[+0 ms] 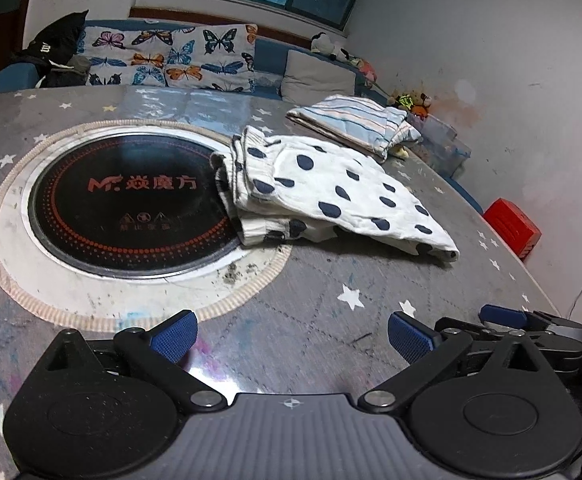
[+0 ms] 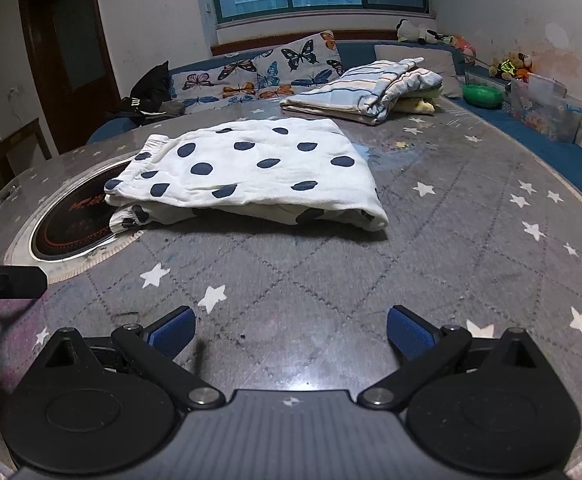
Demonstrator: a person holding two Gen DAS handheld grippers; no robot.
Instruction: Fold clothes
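Observation:
A white garment with dark blue dots (image 1: 331, 196) lies folded on the grey star-patterned table, its left end over the round cooktop; it also shows in the right wrist view (image 2: 251, 172). A folded striped garment (image 1: 355, 124) lies behind it near the far edge, seen in the right wrist view (image 2: 363, 92) too. My left gripper (image 1: 291, 336) is open and empty, low over the table in front of the dotted garment. My right gripper (image 2: 291, 332) is open and empty, also in front of it. The right gripper's blue pads (image 1: 503, 314) show at the right of the left wrist view.
A round black induction cooktop (image 1: 127, 204) with a white ring is set in the table (image 2: 451, 240). A sofa with a butterfly cushion (image 1: 163, 60) lies behind. A red box (image 1: 511, 228) and a clear bin (image 2: 547, 108) of toys stand by the right wall.

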